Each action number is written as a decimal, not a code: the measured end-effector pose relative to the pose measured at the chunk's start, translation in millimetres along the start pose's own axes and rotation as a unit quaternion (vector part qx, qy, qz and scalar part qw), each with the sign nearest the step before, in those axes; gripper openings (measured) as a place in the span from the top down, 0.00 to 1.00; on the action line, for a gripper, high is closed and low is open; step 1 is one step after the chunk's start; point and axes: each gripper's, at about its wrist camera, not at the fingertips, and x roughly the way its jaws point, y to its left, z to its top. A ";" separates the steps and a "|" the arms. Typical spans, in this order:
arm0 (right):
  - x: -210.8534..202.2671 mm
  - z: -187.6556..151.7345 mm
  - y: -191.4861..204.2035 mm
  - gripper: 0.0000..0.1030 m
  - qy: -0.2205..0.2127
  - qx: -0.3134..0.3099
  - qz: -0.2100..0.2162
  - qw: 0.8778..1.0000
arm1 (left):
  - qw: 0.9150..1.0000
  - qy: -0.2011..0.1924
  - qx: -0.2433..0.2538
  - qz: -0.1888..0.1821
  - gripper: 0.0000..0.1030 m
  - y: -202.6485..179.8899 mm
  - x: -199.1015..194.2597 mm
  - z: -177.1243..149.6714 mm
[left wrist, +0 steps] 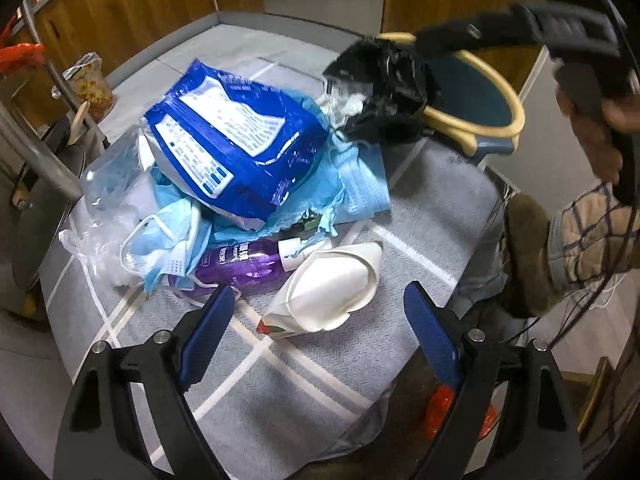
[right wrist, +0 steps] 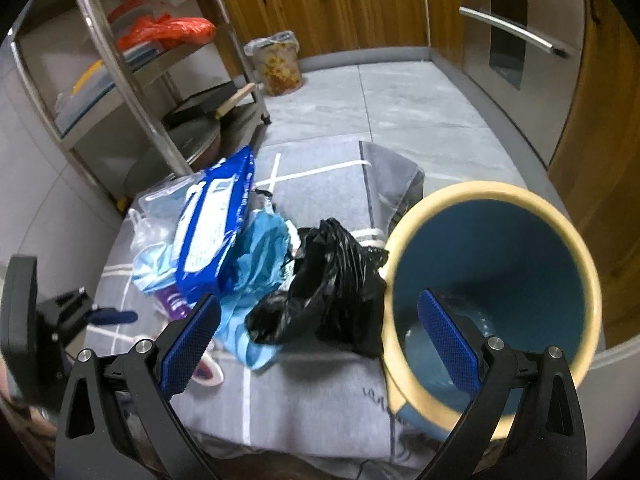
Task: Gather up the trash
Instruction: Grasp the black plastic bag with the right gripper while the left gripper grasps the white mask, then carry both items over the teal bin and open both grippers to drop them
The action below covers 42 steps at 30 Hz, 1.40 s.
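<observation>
Left wrist view, left tongs (left wrist: 320, 320) agape — white mask (left wrist: 336, 288) just ahead, untouched

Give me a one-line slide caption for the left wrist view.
Open left gripper hovers above white mask beside purple bottle.

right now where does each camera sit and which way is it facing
Left wrist: on the left gripper, angled down at the white mask, purple bottle and blue pack; a hand holding the right gripper shows at upper right.
Right wrist: on the right gripper, angled down at the black bag and blue bin; the left gripper shows at far left.
Shared: pack, bag, bin, grey mat.
</observation>
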 end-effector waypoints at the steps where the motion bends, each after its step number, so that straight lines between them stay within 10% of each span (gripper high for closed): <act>1: 6.8 2.2 -1.8 0.05 0.009 0.001 0.004 1.000 | 1.000 0.003 0.002 0.001 0.17 -0.5 2.5 0.3; 7: 30.3 -0.1 -6.3 0.10 0.034 -0.007 0.001 0.999 | 1.000 0.017 -0.001 -0.017 0.33 -2.4 11.5 -2.0; 9: 31.3 -3.6 -8.6 0.34 0.038 -0.004 0.003 0.999 | 1.000 0.022 0.005 -0.015 0.40 -4.5 13.1 -4.3; 12: 28.8 -7.1 -9.5 0.48 0.042 0.001 0.007 0.999 | 0.999 0.028 0.007 -0.015 0.55 -4.3 13.8 -6.1; 18: 20.2 -11.9 -11.5 0.64 0.035 0.019 0.020 0.999 | 0.999 0.026 0.007 -0.019 0.56 -4.4 9.6 -8.9; 42: -62.3 -19.7 -9.7 0.69 -0.044 0.048 0.082 0.994 | 0.998 -0.034 -0.047 -0.019 0.58 2.1 -57.6 -7.4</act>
